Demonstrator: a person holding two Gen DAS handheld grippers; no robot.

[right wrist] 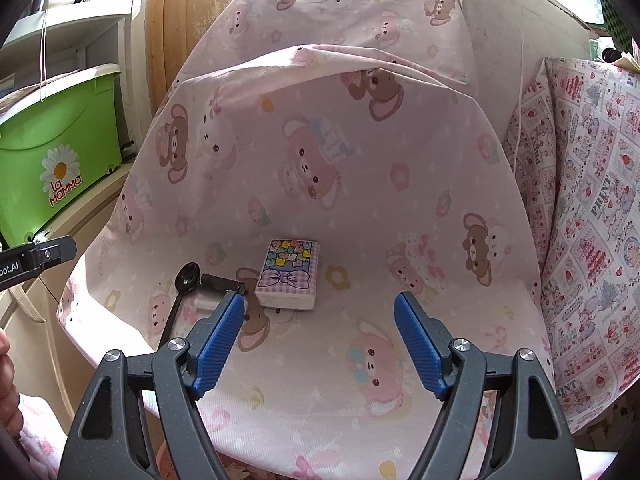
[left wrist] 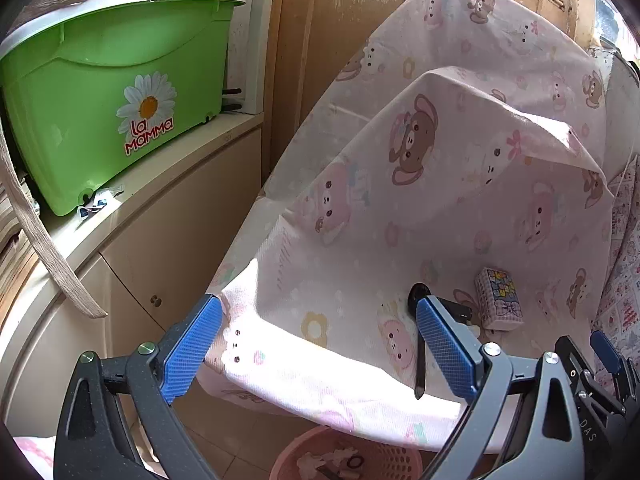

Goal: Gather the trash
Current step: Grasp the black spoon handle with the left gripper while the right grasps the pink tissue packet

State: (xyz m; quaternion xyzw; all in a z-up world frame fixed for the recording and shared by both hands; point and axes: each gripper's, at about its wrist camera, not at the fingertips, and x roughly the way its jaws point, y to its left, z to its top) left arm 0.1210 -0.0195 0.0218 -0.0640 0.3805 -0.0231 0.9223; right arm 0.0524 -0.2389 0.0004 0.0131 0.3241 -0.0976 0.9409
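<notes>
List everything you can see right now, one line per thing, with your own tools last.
tissue pack: one, pastel print with a purple bow, on the covered seat.
black spoon: one, left of the tissue pack, handle pointing to the seat's front edge.
small dark piece: one, black, between spoon and tissue pack; cannot identify.
pink sheet: one, bear print, draped over the seat.
pink basket: one, on the floor under the seat's front edge, scraps inside.
green bin: one, daisy label, on the cabinet at left.
patterned cushion: one, pink print, right of the seat.
left tool: open, empty.
right tool: open, empty.
</notes>
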